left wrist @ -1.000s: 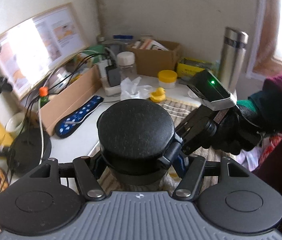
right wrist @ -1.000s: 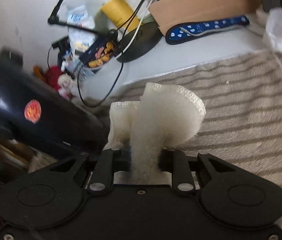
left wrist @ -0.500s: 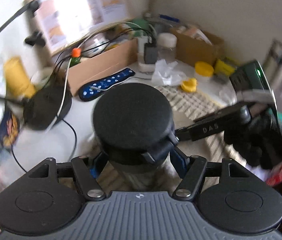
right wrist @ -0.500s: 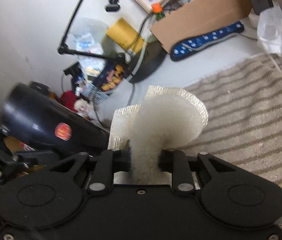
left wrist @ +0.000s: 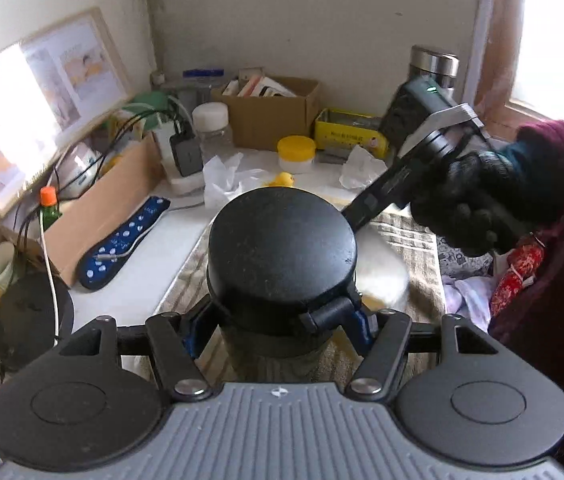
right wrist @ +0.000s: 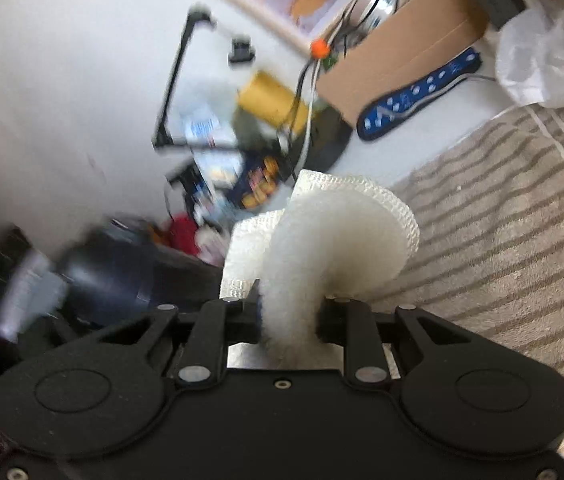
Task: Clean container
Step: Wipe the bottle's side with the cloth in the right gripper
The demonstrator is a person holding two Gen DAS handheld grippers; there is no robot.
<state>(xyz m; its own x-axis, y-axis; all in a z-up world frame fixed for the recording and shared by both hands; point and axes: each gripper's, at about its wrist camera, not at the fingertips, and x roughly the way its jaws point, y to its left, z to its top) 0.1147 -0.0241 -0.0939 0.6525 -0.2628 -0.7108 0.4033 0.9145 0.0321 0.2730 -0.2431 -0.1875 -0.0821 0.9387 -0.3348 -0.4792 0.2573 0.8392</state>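
One black container clamped between closing left hand-held gripper jaws, right hand-held gripper pinching white sponge

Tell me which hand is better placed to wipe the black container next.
Right. The right gripper is shut on the white cloth and is free to move, while the left gripper, its jaws closing, has the black container between them.

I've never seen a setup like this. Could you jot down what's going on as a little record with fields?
left gripper: jaws closing on the black container, lid shut
right gripper: clamped on a folded white sponge cloth
under them: striped towel
hand: dark-gloved hand carries the right gripper
cleaning: cloth not touching the container
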